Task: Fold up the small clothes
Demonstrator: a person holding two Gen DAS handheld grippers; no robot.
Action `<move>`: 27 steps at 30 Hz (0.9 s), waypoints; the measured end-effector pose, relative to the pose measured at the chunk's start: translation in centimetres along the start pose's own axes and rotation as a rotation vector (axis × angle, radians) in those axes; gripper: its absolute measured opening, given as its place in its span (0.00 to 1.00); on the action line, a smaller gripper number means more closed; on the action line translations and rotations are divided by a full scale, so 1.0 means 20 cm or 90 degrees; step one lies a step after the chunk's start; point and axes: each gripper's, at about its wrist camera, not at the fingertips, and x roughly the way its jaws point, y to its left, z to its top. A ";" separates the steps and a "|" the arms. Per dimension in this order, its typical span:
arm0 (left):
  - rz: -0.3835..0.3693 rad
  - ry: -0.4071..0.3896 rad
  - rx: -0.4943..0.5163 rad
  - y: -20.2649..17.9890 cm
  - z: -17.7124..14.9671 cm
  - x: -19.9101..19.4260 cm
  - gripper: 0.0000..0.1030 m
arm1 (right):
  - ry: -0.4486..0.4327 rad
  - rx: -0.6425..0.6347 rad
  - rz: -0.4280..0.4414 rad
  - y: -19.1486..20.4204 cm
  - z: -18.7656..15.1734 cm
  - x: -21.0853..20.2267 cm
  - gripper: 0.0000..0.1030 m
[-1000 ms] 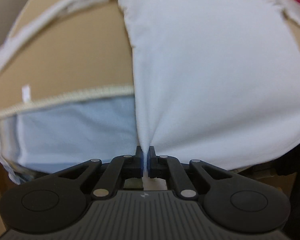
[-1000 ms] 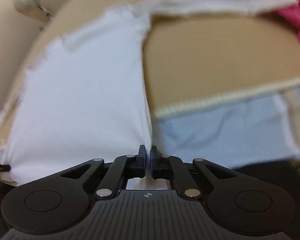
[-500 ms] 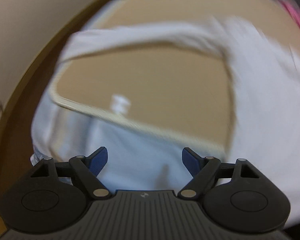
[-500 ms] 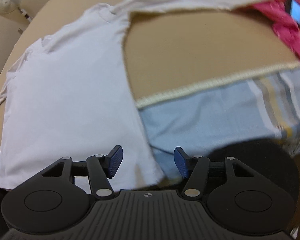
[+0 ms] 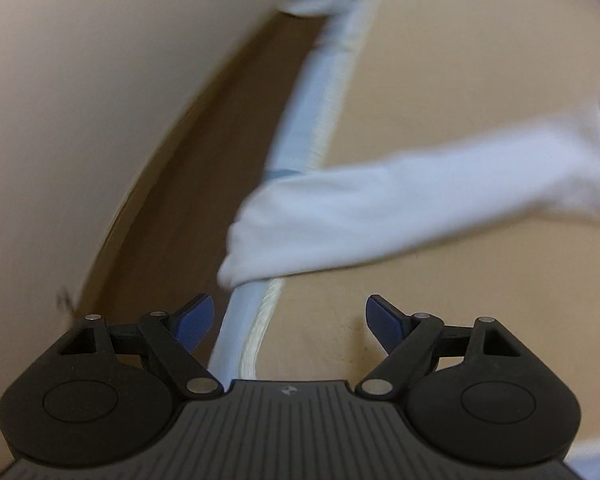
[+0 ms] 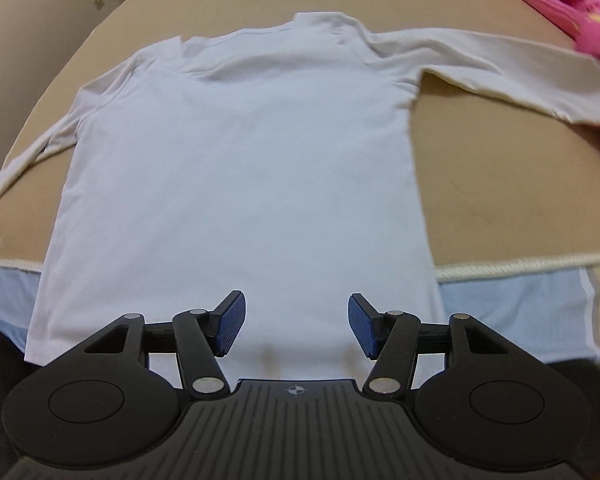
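A small white long-sleeved shirt (image 6: 244,152) lies spread flat on a tan surface (image 6: 500,184), hem toward me, both sleeves out to the sides. My right gripper (image 6: 296,326) is open and empty, just above the middle of the hem. In the left wrist view the shirt's left sleeve (image 5: 380,208) lies across the surface, its cuff reaching the surface's left edge. My left gripper (image 5: 288,322) is open and empty, a little short of that cuff.
A pale blue cloth with a cream corded edge (image 6: 520,268) hangs over the surface's near side and runs along its left edge (image 5: 304,128). Pink fabric (image 6: 560,4) lies at the far right by the right sleeve. A beige wall (image 5: 80,100) stands left of the surface.
Both grippers were shut on the shirt's hem corners, then opened and let go. The left gripper swung left to the sleeve cuff. The right gripper moved to the middle of the hem.
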 end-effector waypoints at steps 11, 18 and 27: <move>0.029 0.055 0.175 -0.21 0.27 0.19 0.10 | 0.081 -0.066 -0.019 0.19 -0.02 0.15 0.59; -0.090 0.167 0.062 -0.11 0.51 -0.12 0.08 | 0.078 -0.081 -0.002 0.16 -0.06 0.20 0.59; -0.298 -0.010 0.148 -0.83 0.87 -1.19 0.02 | 0.060 0.015 0.047 -0.11 -0.19 0.23 0.59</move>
